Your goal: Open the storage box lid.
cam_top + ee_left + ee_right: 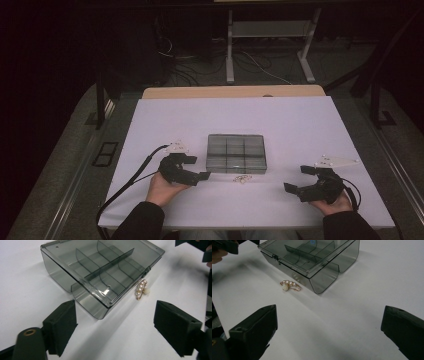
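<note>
Left of the smoky plastic box [236, 153], the left tool [193, 169] rests on the white counter [300, 125] with jaws apart, holding nothing. The box looks closed, its compartments empty as far as I can see. A small pearl brooch [242, 179] lies just in front of it, untouched. Right of the box, the right tool [299, 180] is also apart and empty. I judge nothing is started yet.

A smoky grey compartment box [236, 153] is sitting closed on the white desk [280, 120], with a small gold-coloured trinket [242, 179] lying just beside its near edge. The left gripper [196, 168] and right gripper [296, 179] are flanking it — jaws spread, each holding nothing.
</note>
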`<state>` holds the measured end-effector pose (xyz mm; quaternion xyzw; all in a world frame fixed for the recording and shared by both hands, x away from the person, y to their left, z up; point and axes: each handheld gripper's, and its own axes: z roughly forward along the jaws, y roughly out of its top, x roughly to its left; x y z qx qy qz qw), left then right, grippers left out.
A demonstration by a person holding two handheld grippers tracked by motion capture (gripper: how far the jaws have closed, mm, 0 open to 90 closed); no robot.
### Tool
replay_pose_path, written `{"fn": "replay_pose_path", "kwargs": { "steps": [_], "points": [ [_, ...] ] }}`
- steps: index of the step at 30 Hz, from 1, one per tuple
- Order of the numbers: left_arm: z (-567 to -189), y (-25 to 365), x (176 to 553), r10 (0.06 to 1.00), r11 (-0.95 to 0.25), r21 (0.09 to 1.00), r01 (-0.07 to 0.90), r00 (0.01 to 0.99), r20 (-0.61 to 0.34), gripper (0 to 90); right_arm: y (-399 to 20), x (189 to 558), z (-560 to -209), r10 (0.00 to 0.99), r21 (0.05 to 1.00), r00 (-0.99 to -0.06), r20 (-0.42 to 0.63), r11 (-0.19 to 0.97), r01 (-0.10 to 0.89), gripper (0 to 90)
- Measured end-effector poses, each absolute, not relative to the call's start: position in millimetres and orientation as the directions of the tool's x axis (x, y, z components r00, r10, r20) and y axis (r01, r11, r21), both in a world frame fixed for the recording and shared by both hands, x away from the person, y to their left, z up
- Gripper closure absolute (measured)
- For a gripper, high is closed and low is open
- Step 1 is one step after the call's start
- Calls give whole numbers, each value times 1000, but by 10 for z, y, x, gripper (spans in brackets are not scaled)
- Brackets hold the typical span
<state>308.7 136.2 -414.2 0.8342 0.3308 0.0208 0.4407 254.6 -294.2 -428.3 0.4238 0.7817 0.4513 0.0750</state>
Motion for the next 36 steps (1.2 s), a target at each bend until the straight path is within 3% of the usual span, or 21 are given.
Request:
{"fn": "replay_pose_path", "kwargs": {
  "steps": [13, 20, 32, 36],
  "points": [
    [-4239, 1316, 3128, 575, -423, 734, 531, 784, -235, 421, -2942, 2546, -4284, 728, 769, -633, 264, 237, 594, 8],
    [-4271, 1297, 3128, 574, -438, 730, 526, 788, -223, 596, -2940, 2547, -4286, 726, 768, -635, 264, 240, 593, 8],
    [-4266, 1294, 3118, 581, -437, 739, 513, 788, -203, 750, -2939, 2547, -4287, 726, 768, -635, 264, 240, 594, 8],
    [-4256, 1300, 3114, 576, -441, 739, 509, 792, -201, 765, -2939, 2548, -4287, 726, 767, -635, 264, 241, 594, 8]
  ]
}}
